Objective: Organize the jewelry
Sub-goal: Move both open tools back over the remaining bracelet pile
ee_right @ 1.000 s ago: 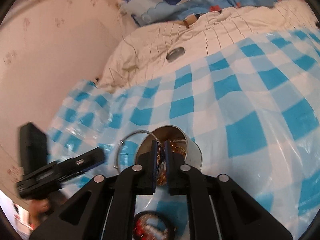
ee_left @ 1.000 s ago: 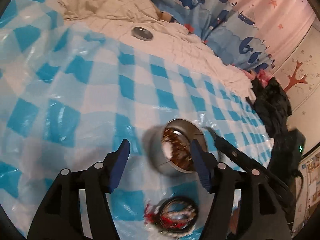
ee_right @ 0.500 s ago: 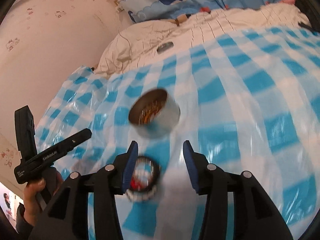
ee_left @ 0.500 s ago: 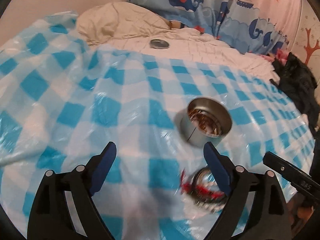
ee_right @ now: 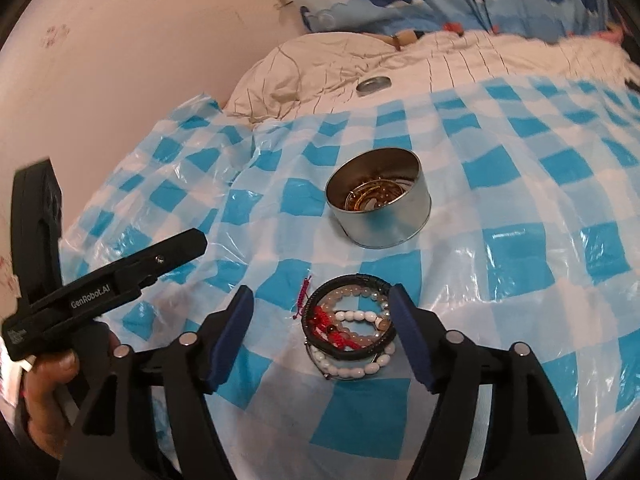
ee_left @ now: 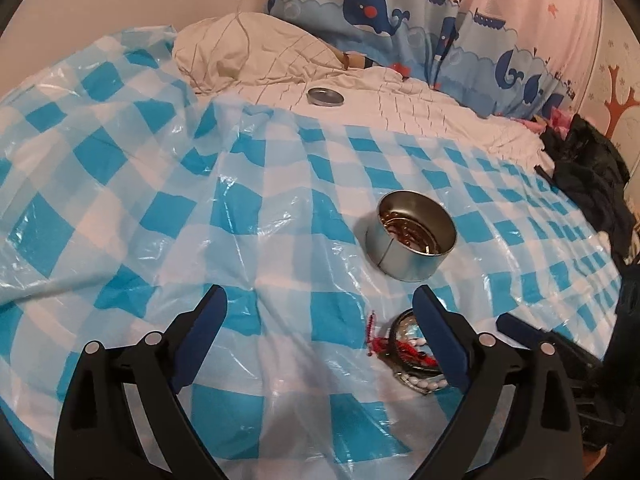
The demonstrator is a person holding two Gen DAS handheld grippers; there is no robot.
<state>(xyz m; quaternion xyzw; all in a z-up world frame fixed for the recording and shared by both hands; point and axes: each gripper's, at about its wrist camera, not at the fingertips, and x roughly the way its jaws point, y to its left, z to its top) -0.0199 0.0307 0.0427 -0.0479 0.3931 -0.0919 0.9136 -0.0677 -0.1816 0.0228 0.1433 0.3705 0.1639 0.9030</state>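
A round silver tin [ee_right: 378,198] holding gold jewelry stands on the blue checked plastic sheet [ee_right: 520,280]; it also shows in the left wrist view [ee_left: 410,236]. A pile of bracelets [ee_right: 348,326], black, red and white beaded, lies in front of the tin, also in the left wrist view [ee_left: 404,350]. My right gripper [ee_right: 322,334] is open and empty, its fingers either side of the pile. My left gripper [ee_left: 320,338] is open and empty, left of the pile; it shows at the left of the right wrist view [ee_right: 120,268].
The tin's lid [ee_left: 325,97] lies on the white quilt [ee_left: 400,108] at the back, also in the right wrist view [ee_right: 373,84]. Whale-print pillows [ee_left: 400,12] line the far side. Black clothing [ee_left: 592,184] lies at the right. A wall [ee_right: 140,40] stands on the left.
My right gripper opened and released a ring bracelet into the tin. Both grippers drew back from the tin, the right one now around the bracelet pile. My left gripper opened wider.
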